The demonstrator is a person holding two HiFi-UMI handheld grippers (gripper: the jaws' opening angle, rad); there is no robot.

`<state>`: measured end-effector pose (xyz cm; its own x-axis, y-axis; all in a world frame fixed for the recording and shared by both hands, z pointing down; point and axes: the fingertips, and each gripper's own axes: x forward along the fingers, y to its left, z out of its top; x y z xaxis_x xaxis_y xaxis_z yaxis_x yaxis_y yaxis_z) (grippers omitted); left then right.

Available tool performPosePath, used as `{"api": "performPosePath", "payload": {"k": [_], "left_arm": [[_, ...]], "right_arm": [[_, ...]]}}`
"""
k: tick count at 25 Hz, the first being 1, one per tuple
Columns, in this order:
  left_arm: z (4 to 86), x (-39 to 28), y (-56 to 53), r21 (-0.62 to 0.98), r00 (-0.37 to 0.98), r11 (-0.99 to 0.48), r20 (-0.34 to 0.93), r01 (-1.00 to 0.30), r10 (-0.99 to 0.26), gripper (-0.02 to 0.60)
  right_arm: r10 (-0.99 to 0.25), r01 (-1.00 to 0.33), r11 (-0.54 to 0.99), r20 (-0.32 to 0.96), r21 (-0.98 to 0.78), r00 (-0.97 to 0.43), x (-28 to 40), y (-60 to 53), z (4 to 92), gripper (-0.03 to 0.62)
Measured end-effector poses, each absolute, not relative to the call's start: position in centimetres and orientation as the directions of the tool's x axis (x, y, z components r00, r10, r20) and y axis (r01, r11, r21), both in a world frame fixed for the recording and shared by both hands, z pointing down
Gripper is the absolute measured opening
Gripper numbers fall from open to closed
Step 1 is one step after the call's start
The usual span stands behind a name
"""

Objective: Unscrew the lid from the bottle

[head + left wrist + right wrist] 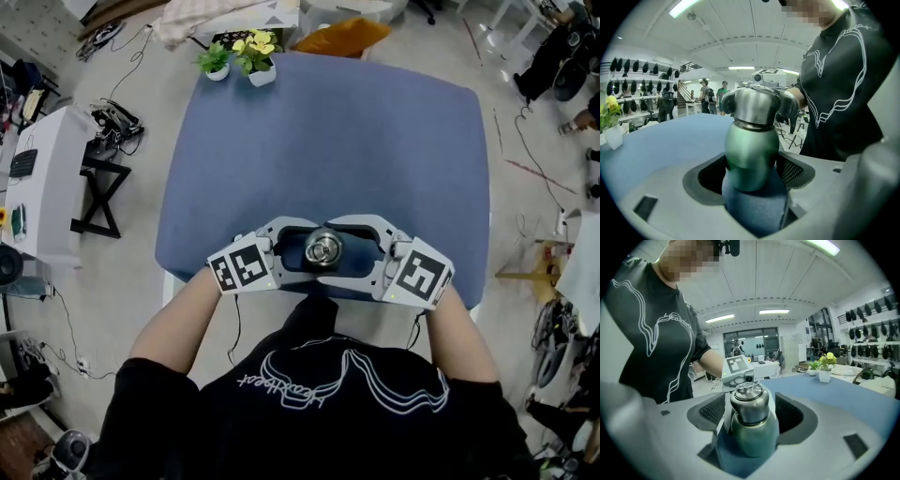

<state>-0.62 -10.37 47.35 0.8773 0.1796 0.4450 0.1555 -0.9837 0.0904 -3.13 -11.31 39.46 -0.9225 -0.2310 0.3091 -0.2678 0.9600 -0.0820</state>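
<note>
A green metal bottle (pixel 323 249) with a steel lid stands upright near the front edge of the blue table (pixel 328 141). My left gripper (pixel 300 249) comes in from the left. In the left gripper view its pads press on the green body (pixel 752 150), so my left gripper (pixel 752 173) is shut on the bottle. My right gripper (pixel 352 249) comes in from the right at lid height. In the right gripper view the steel lid (pixel 750 404) stands between its pads with a gap on each side, so my right gripper (pixel 750 416) is open.
Two small potted plants (pixel 246 52) stand at the table's far left corner. A white side table (pixel 37 178) and a black folding stand (pixel 98 192) are on the floor to the left. Cables lie on the floor on both sides.
</note>
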Motion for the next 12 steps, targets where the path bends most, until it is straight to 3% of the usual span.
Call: {"api": "performPosePath", "payload": {"k": [12], "left_arm": [[47.27, -0.43, -10.22, 0.090, 0.890, -0.979, 0.439, -0.183, -0.126, 0.325]], "right_arm": [[-0.552, -0.565, 0.824, 0.258, 0.024, -0.793, -3.03, -11.10, 39.23, 0.328]]}}
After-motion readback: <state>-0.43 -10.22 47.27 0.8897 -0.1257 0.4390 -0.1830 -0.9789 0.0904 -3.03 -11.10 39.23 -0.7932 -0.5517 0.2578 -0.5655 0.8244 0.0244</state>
